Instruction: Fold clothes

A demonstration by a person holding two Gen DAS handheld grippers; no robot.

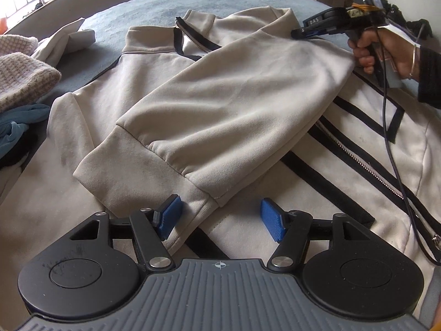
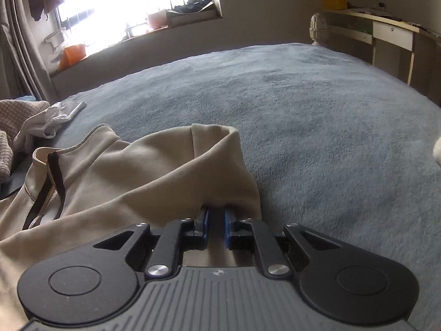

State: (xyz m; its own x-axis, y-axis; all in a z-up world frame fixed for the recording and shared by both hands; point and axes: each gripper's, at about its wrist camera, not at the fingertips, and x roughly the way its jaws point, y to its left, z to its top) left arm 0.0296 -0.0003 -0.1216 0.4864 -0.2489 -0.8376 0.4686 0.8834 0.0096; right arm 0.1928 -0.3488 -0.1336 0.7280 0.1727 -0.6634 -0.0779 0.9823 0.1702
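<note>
A beige zip-up jacket (image 1: 143, 93) with black trim lies spread on the blue-grey bed (image 1: 132, 16). One sleeve (image 1: 220, 104) is folded diagonally across its front, and the sleeve's cuff (image 1: 137, 176) lies just ahead of my left gripper (image 1: 220, 218), which is open and empty above the jacket. My right gripper (image 2: 215, 215) is shut on the jacket's shoulder fabric (image 2: 215, 165) at the bed's right side. It also shows in the left wrist view (image 1: 300, 31), held by a hand at the shoulder.
A knitted beige garment (image 1: 22, 74), a blue cloth (image 1: 19, 127) and a white cloth (image 1: 69, 41) lie at the left of the bed. A window sill (image 2: 154, 24) and a desk (image 2: 386, 30) stand beyond the bed (image 2: 303, 110).
</note>
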